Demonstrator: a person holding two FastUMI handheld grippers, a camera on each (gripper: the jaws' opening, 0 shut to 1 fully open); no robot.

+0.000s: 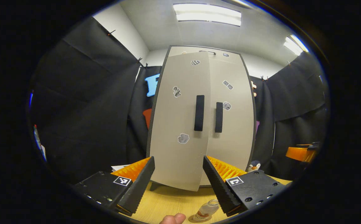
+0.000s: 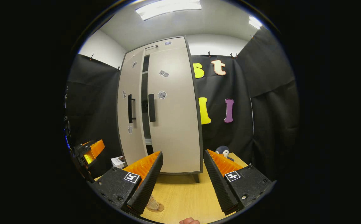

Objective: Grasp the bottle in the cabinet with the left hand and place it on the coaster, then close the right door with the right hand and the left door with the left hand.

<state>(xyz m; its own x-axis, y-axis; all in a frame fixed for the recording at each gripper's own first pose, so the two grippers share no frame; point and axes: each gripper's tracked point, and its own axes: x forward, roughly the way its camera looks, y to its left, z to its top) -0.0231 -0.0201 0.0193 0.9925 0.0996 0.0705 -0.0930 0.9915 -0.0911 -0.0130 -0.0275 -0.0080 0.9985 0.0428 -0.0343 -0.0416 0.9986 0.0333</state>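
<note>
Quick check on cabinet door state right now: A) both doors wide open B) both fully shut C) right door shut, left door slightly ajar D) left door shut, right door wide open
C: in the right gripper view the right door sits flush while the left door stands off it with a dark gap between them; the bottle already sits on the coaster.
</note>
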